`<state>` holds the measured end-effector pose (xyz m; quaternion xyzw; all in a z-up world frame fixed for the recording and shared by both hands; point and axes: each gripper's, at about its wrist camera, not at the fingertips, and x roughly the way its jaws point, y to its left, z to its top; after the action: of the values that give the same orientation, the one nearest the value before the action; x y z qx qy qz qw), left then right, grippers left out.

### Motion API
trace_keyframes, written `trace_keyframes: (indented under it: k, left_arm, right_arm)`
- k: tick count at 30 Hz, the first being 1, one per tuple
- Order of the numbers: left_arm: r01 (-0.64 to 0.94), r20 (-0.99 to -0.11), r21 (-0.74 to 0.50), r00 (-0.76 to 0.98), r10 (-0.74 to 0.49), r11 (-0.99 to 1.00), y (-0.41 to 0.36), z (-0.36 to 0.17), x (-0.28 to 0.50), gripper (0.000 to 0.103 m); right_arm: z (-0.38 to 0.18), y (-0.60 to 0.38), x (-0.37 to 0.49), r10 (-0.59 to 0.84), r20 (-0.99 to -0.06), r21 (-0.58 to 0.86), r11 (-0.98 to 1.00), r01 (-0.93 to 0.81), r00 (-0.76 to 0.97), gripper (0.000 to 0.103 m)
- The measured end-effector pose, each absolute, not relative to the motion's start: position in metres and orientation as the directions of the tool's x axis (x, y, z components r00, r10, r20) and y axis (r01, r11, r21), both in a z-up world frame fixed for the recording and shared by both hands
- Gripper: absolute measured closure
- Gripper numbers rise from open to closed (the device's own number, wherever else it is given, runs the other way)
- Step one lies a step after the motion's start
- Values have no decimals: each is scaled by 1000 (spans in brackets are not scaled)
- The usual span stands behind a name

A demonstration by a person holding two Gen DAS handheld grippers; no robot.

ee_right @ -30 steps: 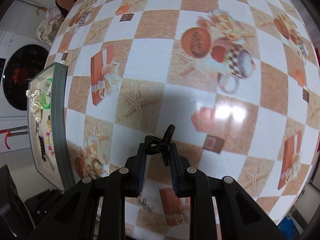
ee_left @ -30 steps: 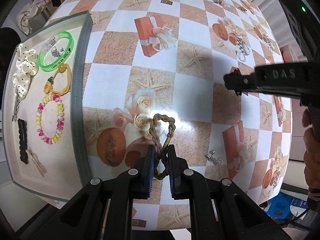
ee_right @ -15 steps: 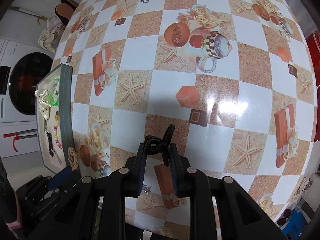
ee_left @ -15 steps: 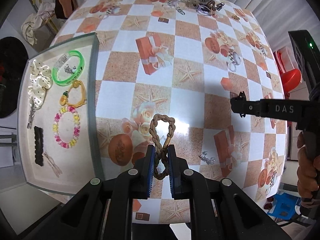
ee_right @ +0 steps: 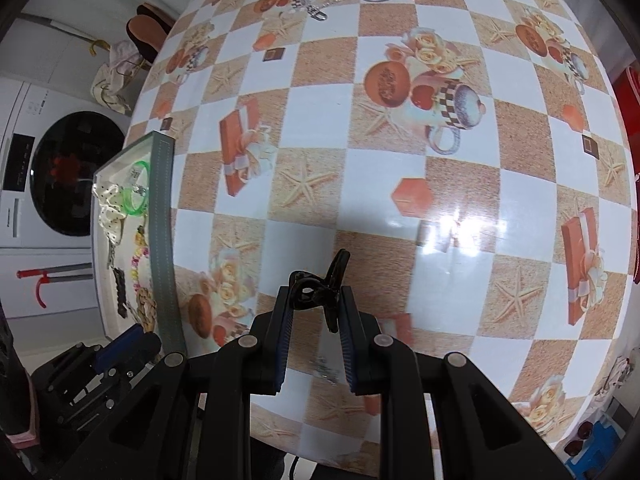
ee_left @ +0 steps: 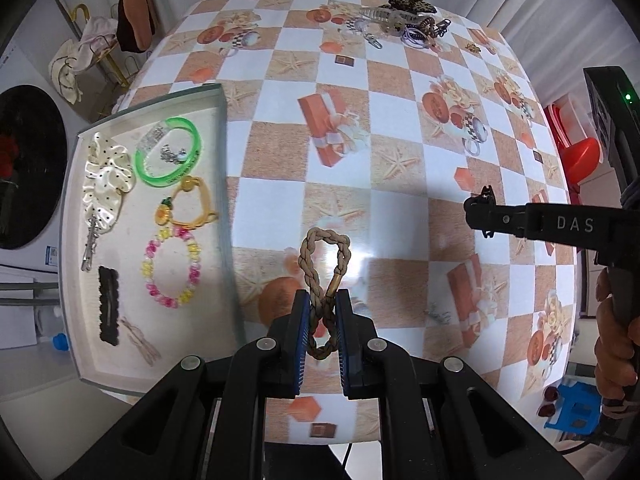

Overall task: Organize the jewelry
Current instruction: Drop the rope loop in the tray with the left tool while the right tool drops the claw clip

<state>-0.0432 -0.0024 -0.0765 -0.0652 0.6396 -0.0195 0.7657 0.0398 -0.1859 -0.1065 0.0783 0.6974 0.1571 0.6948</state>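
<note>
My left gripper [ee_left: 322,304] is shut on a tan braided rope bracelet [ee_left: 324,256] and holds it above the table, just right of the grey tray [ee_left: 224,184]. The tray holds a green bangle [ee_left: 168,152], a cream scrunchie [ee_left: 106,178], a bead bracelet [ee_left: 170,270] and a black hair clip [ee_left: 109,306]. My right gripper [ee_right: 314,300] is shut on a small black claw clip [ee_right: 320,290], high over the table. In the right wrist view the tray [ee_right: 162,240] lies at the far left, with the left gripper [ee_right: 132,340] at its near end.
A pile of loose hair ties, clips and chains [ee_left: 404,20] lies at the table's far edge. A small silver piece [ee_left: 438,314] lies on the patterned tablecloth near the front right. A washing machine [ee_right: 60,176] stands left of the table.
Both grippers have risen higher above the table with their items still held. The left gripper and its bracelet have shifted toward the tray's edge.
</note>
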Motion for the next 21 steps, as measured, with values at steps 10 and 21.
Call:
trace_keyframes:
  k: [10,21]
  left_arm:
    - [-35,-972,-141,197,-132,989,57,-77,-53,85]
    - [-111,-975,-149,185,-126,983,126,-92,-77,85]
  right_arm:
    - [-96,-135,29,325,-946,323,943,-78,19,79]
    - [-89,-54,18,333,-943,327,932,-158,11,79]
